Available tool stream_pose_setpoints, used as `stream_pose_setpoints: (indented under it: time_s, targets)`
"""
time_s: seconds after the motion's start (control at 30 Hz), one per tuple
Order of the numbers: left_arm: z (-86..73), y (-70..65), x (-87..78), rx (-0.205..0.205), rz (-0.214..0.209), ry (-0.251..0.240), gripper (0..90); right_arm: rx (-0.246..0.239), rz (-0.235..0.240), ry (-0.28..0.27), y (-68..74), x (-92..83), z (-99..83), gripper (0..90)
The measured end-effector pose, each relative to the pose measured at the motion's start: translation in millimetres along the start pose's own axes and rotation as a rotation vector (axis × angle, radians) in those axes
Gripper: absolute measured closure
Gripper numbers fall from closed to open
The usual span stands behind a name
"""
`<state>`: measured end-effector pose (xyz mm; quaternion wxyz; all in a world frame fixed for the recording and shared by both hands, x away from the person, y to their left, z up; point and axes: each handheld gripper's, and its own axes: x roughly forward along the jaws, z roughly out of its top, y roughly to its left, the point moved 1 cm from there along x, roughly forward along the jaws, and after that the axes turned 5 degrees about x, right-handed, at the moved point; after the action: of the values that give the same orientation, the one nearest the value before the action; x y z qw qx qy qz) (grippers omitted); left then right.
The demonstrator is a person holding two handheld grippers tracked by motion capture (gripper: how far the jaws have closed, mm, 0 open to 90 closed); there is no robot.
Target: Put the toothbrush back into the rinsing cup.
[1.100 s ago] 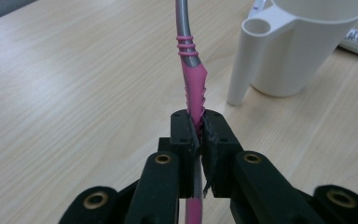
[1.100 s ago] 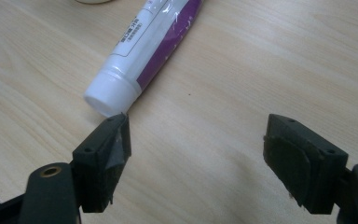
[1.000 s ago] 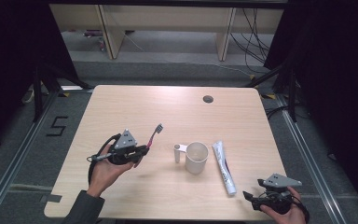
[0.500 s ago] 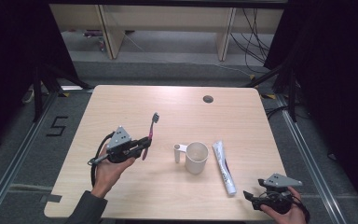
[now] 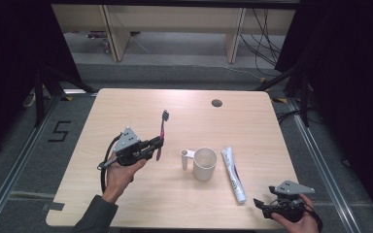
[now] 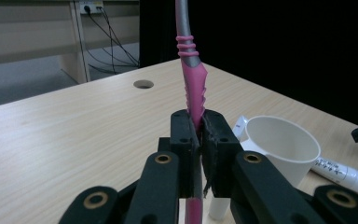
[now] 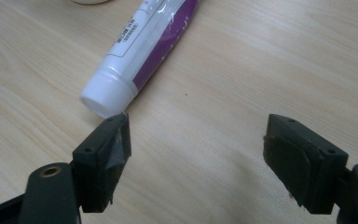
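Observation:
A pink and grey toothbrush (image 5: pixel 162 133) is clamped by its handle in my left gripper (image 5: pixel 151 145), which is held above the left half of the table; its bristled head points up and away. In the left gripper view the pink handle (image 6: pixel 193 91) rises from between the closed pads. To its right a white cup (image 5: pixel 205 163) with a handle stands on the table, and a white and purple toothpaste tube (image 5: pixel 234 173) lies beside it. My right gripper (image 5: pixel 261 206) rests open near the table's front right edge, its jaws spread just short of the tube's cap (image 7: pixel 106 98).
A round cable hole (image 5: pixel 217 103) sits in the far part of the wooden table (image 5: pixel 126 107). Wooden shelving and cables stand on the floor beyond the table. Dark curtains hang at both sides.
My left gripper has tilted the toothbrush from slanting right toward more upright, and moved slightly away from me. The right gripper has stayed where it was.

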<state>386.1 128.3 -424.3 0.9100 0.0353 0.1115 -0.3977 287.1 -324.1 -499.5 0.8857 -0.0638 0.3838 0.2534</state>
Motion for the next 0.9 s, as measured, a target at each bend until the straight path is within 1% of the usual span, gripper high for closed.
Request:
stream_pose_setpoints:
  time_s: [0.03,0.07,0.1,0.13,0.17,0.23,0.27,0.3,0.33,0.4,0.43,0.47,0.57,0.6,0.63,0.67,0.7,0.77,0.8,0.83,0.9]
  targets:
    - [1.2,-1.8,1.5,-0.001,-0.004,-0.011,83.0,-0.003,-0.001,-0.008,-0.2,0.3,0.2,24.0]
    - [2.2,-3.2,2.6,0.001,-0.01,-0.014,83.0,0.022,0.009,0.003,1.7,0.2,-0.1,24.0]
    - [2.9,-4.2,3.5,0.001,-0.013,-0.016,83.0,0.035,0.015,0.017,2.7,0.4,-0.5,24.0]
    - [4.0,-5.9,5.3,-0.001,-0.021,-0.018,83.0,0.031,0.011,0.015,2.3,0.5,-0.6,24.0]
    - [4.5,-6.8,6.6,-0.003,-0.027,-0.019,83.0,0.023,0.007,0.0,1.7,0.3,-0.3,24.0]
    - [5.7,-9.6,10.1,0.0,-0.03,-0.022,83.0,0.016,0.008,-0.002,1.2,0.4,-0.1,24.0]
    - [6.4,-10.5,11.6,-0.001,-0.034,-0.023,83.0,0.017,0.009,0.005,1.2,0.4,-0.2,24.0]
    - [7.1,-11.4,12.7,0.001,-0.035,-0.026,83.0,0.037,0.014,0.019,2.6,0.2,-0.7,24.0]
    - [7.7,-12.0,13.7,0.001,-0.04,-0.028,83.0,0.021,0.008,0.009,1.4,0.3,-0.5,24.0]
    - [9.8,-13.9,16.0,-0.001,-0.049,-0.032,83.0,0.017,0.007,-0.002,1.2,0.3,-0.1,24.0]
    - [10.7,-14.4,17.0,0.001,-0.055,-0.034,83.0,0.016,0.01,0.004,1.1,0.4,0.0,24.0]
    - [11.6,-15.1,18.1,0.001,-0.058,-0.036,83.0,0.034,0.015,0.015,2.2,0.2,-0.5,24.0]
    - [13.5,-17.3,21.5,0.001,-0.068,-0.037,83.0,0.016,0.01,0.004,1.1,0.2,0.0,24.1]
    - [14.1,-18.4,23.8,0.003,-0.071,-0.043,83.0,0.015,0.01,0.002,1.0,0.3,0.0,24.1]
    - [14.7,-19.1,24.9,0.005,-0.07,-0.041,83.0,0.03,0.014,0.015,2.1,0.4,-0.4,24.1]
    - [15.2,-19.5,26.0,0.005,-0.071,-0.043,83.0,0.032,0.012,0.015,2.2,0.5,-0.6,24.1]
    - [15.9,-19.8,27.4,0.005,-0.072,-0.046,83.0,0.032,0.012,0.014,2.2,0.4,-0.6,24.1]
    - [17.5,-20.6,30.6,0.005,-0.075,-0.056,83.0,0.015,0.01,0.002,1.0,0.4,0.0,24.1]
    - [17.9,-21.0,32.1,0.006,-0.077,-0.057,83.0,0.024,0.014,0.01,1.6,0.7,-0.2,24.1]
    - [18.6,-21.6,34.1,0.006,-0.08,-0.062,82.9,0.015,0.011,0.011,0.4,0.8,-0.2,24.1]
    - [19.5,-22.7,37.2,0.004,-0.082,-0.062,83.0,0.015,0.013,0.008,0.4,0.5,-0.1,24.1]
